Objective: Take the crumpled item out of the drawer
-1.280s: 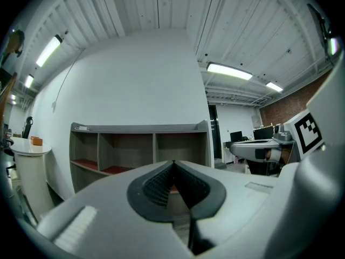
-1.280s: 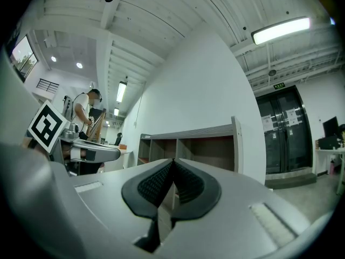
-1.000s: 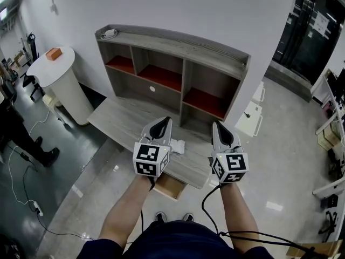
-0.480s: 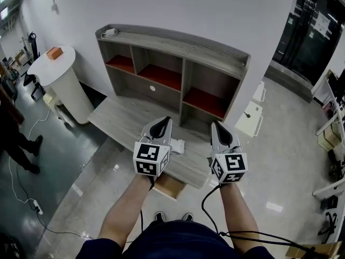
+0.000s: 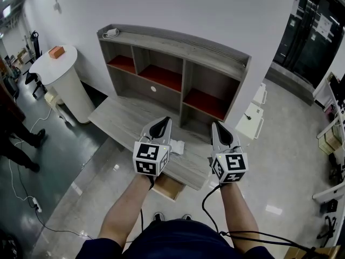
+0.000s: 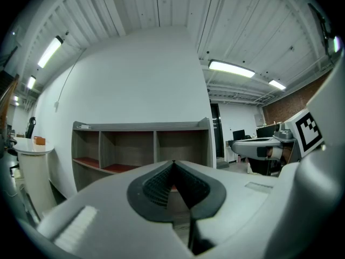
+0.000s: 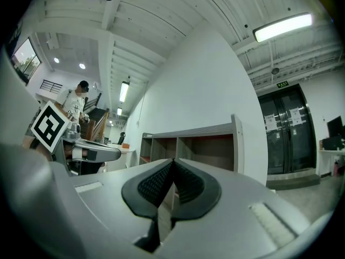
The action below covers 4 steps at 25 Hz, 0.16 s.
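**Head view:** I hold the left gripper [image 5: 161,125] and the right gripper [image 5: 220,130] side by side above the near edge of the grey desk [image 5: 121,124]. Both point toward the shelf unit [image 5: 173,63] standing at the desk's back. The crumpled item [image 5: 178,146], white, lies on the desk top between the two grippers, just beside the left one. The drawer [image 5: 168,186] juts open beneath the desk's near edge.

**Left gripper view:** The left gripper [image 6: 173,166] has its jaws pressed together with nothing between them. The shelf unit [image 6: 141,144] fills the background behind the desk.

**Right gripper view:** The right gripper [image 7: 173,164] is likewise closed and empty, its ribbed pads [image 7: 188,185] meeting at the tips. The shelf unit [image 7: 194,144] stands beyond.
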{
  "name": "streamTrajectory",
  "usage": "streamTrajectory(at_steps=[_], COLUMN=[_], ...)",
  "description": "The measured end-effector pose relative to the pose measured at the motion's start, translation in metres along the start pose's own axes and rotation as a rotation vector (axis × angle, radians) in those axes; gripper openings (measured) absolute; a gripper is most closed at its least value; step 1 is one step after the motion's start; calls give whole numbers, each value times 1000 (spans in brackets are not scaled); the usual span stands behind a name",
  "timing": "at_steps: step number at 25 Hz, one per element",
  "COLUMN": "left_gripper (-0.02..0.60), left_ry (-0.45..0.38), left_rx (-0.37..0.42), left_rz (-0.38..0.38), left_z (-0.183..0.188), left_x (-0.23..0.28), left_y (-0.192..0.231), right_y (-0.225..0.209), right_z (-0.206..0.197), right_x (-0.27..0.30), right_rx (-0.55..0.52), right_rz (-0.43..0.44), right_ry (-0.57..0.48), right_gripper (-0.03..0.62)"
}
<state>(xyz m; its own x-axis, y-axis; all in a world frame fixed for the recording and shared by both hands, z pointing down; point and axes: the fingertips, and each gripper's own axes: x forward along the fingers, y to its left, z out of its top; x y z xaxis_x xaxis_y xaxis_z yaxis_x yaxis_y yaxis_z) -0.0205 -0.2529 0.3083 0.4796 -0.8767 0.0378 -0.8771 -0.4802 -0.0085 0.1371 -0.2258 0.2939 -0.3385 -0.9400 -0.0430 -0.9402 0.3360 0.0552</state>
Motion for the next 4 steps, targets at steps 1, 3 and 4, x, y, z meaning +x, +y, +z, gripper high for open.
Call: streamTrajectory(at_steps=[1,3,4], left_gripper=[5,5,5], left_ry=[-2,-8,-11], left_rx=[-1,-1,-1], left_rz=[3,8,11], left_z=[1,2,3], left_x=[0,2,2], left_y=[0,-1,-1], right_y=[-1,-2,-3], right_z=[0,2,3], right_x=[0,0,0], right_rx=[-1,-5,-7], right_rz=[2,7,9], right_ry=[-1,-6,-9], right_gripper=[6,6,6])
